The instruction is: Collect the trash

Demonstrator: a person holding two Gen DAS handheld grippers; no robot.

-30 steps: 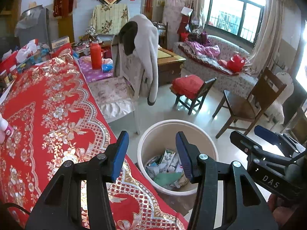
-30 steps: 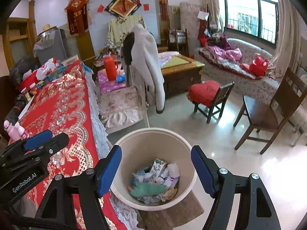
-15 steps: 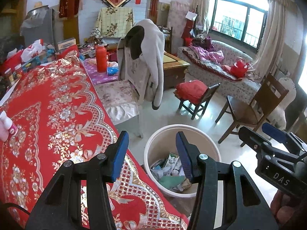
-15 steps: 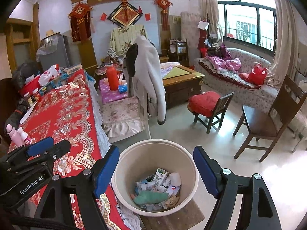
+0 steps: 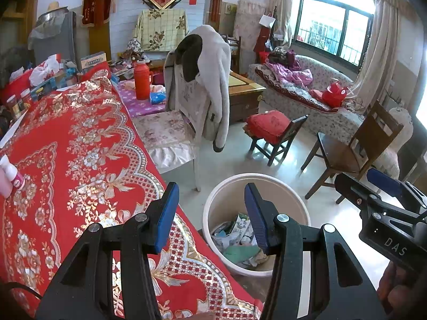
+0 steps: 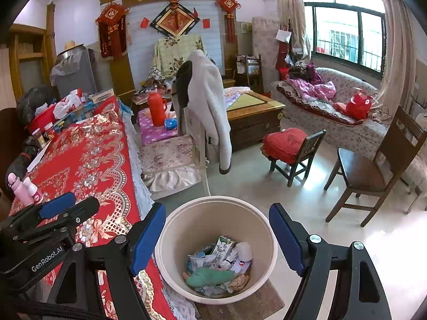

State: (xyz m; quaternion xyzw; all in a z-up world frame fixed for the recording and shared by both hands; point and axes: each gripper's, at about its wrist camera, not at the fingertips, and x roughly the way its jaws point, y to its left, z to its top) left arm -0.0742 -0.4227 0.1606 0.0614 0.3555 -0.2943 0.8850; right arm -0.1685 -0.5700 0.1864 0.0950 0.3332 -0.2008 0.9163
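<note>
Over a cream bin (image 6: 186, 229) on the floor beside the table: right gripper (image 6: 217, 236), blue pads spread wide to either side of the bin's mouth, nothing between them, nothing touched. Down inside the bin, the collected trash (image 6: 218, 264) (a small milk carton, crumpled wrappers, a green rag-like lump, something white and rounded), heaped on the bottom toward the near side. Under the bin, a dark wooden board or low stool (image 6: 250, 304); which of the two, hard to tell. Left gripper (image 5: 210, 214) partly open, empty too, with one pad over the hem of the red and gold tablecloth (image 5: 80, 160) and the other over the bin's near rim as seen along its fingers; gap narrower than the right one's. At the cloth's left edge, a pink and white bottle (image 5: 10, 176), standing; in the right wrist view two such bottles side by side. Beyond the table's corner, a chair (image 6: 170, 157) with a floral cover and a grey fleece coat (image 6: 210, 101) draped over its back. Farther off, a red thermos (image 6: 157, 108) on a purple cloth, a small chair with a red cushion (image 6: 284, 144), a dark wooden chair (image 6: 373, 170) near the window, a floral sofa (image 6: 333, 112) strewn with clothes.
</note>
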